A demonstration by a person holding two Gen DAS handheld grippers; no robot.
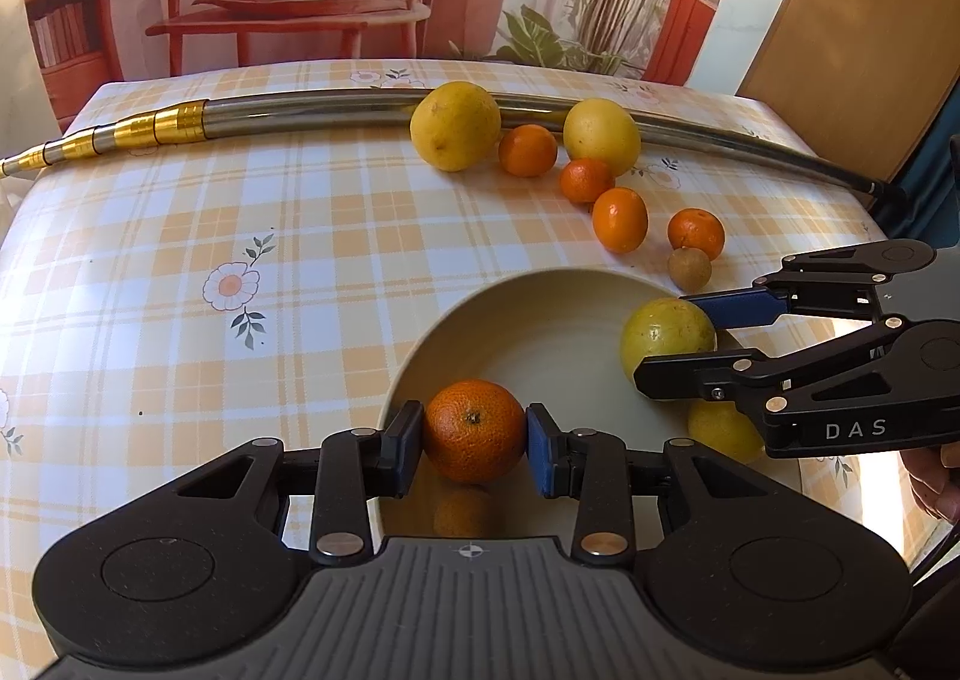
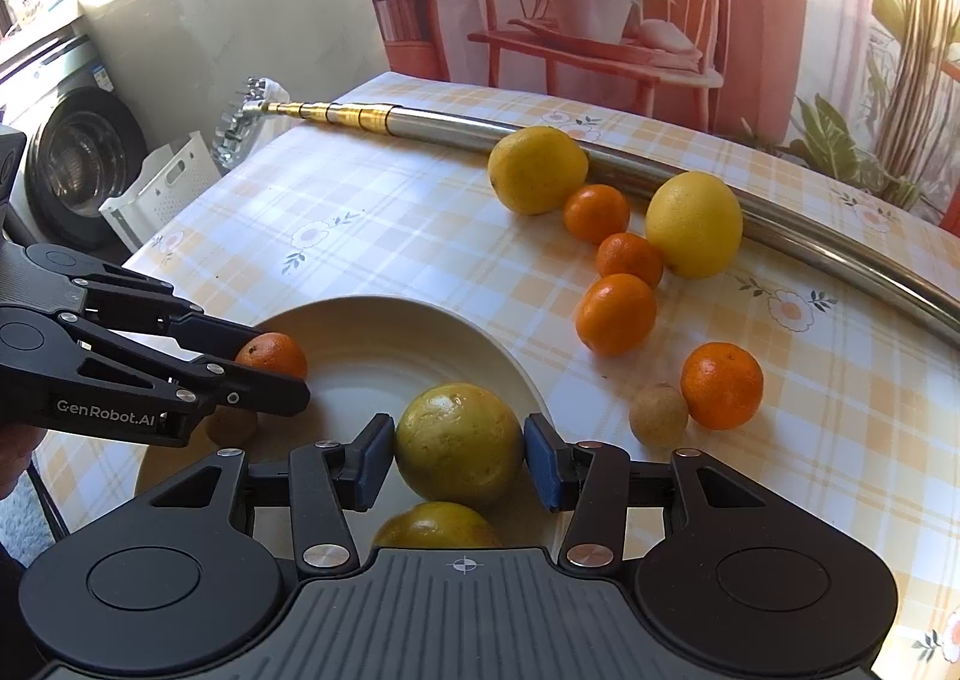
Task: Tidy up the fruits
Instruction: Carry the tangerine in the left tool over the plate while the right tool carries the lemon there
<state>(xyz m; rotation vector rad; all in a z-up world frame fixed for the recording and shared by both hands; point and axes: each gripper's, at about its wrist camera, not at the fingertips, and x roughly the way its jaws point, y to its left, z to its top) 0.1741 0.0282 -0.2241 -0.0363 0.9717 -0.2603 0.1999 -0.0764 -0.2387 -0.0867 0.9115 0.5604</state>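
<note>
Over the cream plate (image 2: 480, 338), the left tool (image 1: 474, 434) grips a tangerine (image 1: 474, 431) and the right tool (image 2: 459, 449) grips a yellow-green fruit (image 2: 459, 443). One fruit already lies there; seven wait on the table (image 1: 180, 236).

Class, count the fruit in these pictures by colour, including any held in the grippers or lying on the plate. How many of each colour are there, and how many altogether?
orange fruit: 5
yellow fruit: 4
brown fruit: 2
Total: 11
</note>
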